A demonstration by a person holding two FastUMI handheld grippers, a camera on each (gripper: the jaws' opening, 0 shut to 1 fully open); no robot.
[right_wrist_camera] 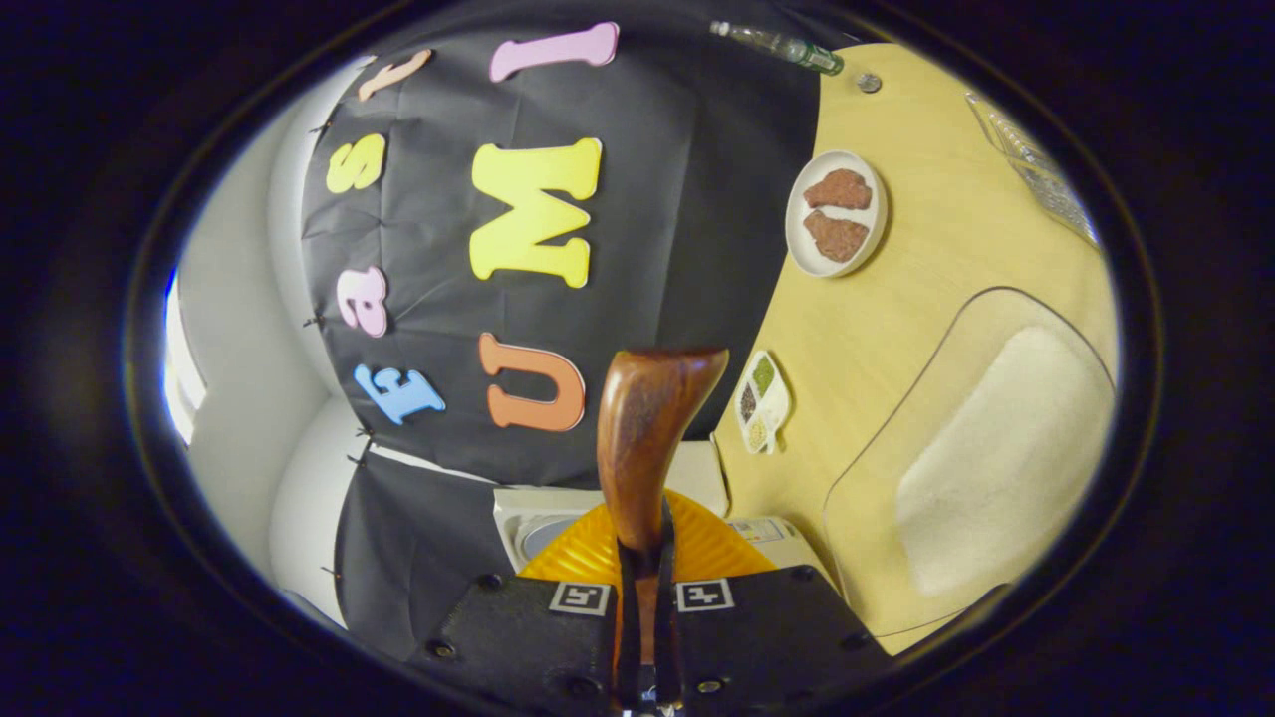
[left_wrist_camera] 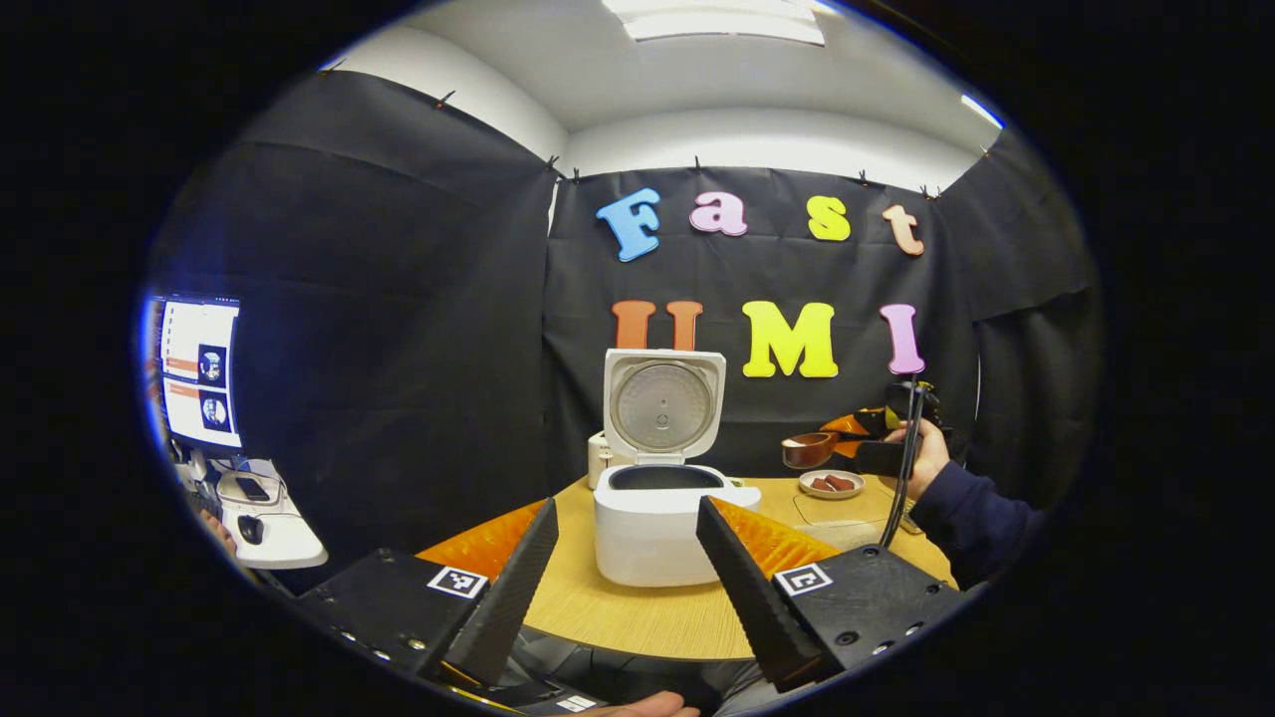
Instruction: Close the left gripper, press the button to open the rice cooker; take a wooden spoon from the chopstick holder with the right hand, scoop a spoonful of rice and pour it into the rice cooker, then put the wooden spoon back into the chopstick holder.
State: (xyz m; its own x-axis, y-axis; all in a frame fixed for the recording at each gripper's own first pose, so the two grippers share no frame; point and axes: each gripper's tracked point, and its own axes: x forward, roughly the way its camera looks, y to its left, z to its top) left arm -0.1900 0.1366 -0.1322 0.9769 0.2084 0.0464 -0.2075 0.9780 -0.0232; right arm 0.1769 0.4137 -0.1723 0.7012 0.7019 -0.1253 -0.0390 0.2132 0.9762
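a: holding the wooden spoon point(right_wrist_camera: 652, 428) tight, that's the right gripper point(right_wrist_camera: 645, 637). both fingers squeeze the handle, no gap. spoon head sticks out front, rolled on its side.

b: and the left gripper point(left_wrist_camera: 618, 588)?

a: its fingers are wide apart, holding nothing. it hangs back at the near table edge, pointing at the rice cooker point(left_wrist_camera: 662, 523). lid point(left_wrist_camera: 664, 403) is up, pot is open.

b: where's the rice point(right_wrist_camera: 996, 458)?

a: white heap in a clear tray point(right_wrist_camera: 896, 428) on the table point(right_wrist_camera: 896, 299), just beside the cooker. can't tell if there's rice in the spoon rn, the bowl is turned away.

b: what could go bad?

a: i think spills. if the spoon tips on the way over, rice lands on the table, not the pot. also the handle is smooth and thin, it may twist in the grip if the head digs too hard into the heap.

b: bumps?

a: the lid stands tall behind the pot, so come in from the front or side, not over the back. small dish w/ spices point(right_wrist_camera: 762, 401) sits near the cooker, plate w/ brown bits point(right_wrist_camera: 835, 212) farther off. swing low and u could knock the dish.

b: room?

a: lots. table btw tray and cooker is bare, and the left gripper is well apart from the path. chopstick holder, can't pick it out for sure.
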